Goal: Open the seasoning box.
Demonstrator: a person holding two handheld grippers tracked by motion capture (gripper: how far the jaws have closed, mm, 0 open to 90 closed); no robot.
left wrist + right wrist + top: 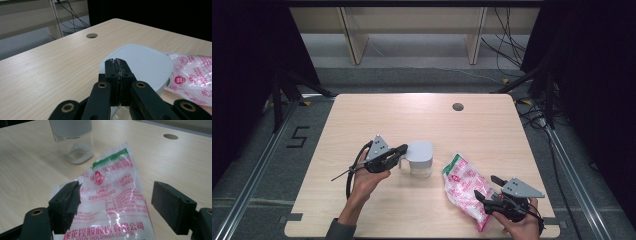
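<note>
Left gripper (401,150) pinched tight at handle of one lidded clear container (419,159), table (362,115) centre. Right gripper (488,187) wide, straddling one pink-printed bag (466,187) lying flat at 4 o'clock from container, untouched.

You're at light wood-grain table (422,120), rounded corners, round cable hole (457,106) near far edge, right of centre. Grey floor (422,50) beyond. Pale wooden shelf/bench unit (412,22) at back w/ two slanted legs. Black cables (507,40) loose on floor, back right. Dark curtains (242,75) both sides; black stand legs (287,90) at left. Metal rails (252,175) run along floor on each side of you. "5" (298,136) marked on floor, left. Lighting even, from overhead.
</note>
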